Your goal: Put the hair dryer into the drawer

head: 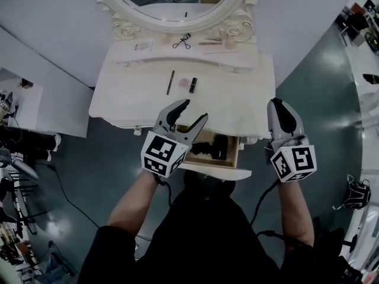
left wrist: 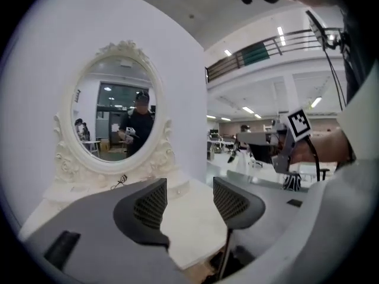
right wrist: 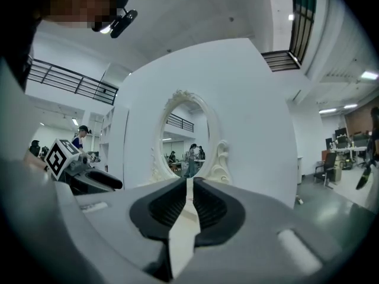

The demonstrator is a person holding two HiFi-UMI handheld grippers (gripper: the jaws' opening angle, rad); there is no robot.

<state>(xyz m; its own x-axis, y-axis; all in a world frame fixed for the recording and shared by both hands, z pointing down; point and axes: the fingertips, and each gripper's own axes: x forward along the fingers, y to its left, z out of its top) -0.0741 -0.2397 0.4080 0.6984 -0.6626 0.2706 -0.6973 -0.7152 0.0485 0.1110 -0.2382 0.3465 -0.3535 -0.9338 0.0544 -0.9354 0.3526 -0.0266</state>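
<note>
The person wears a black short-sleeved top (head: 207,238). The grey left gripper (head: 195,110) and right gripper (head: 276,103) have black ribbed pads (left wrist: 148,203), 1 black-and-white marker cube (head: 163,152) each, and black cables (head: 265,199).

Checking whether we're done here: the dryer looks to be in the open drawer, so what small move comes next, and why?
Probably lower the left claw to the drawer front and push it shut: the hair dryer already lies inside the open drawer, and that claw hangs open and empty above it.
</note>
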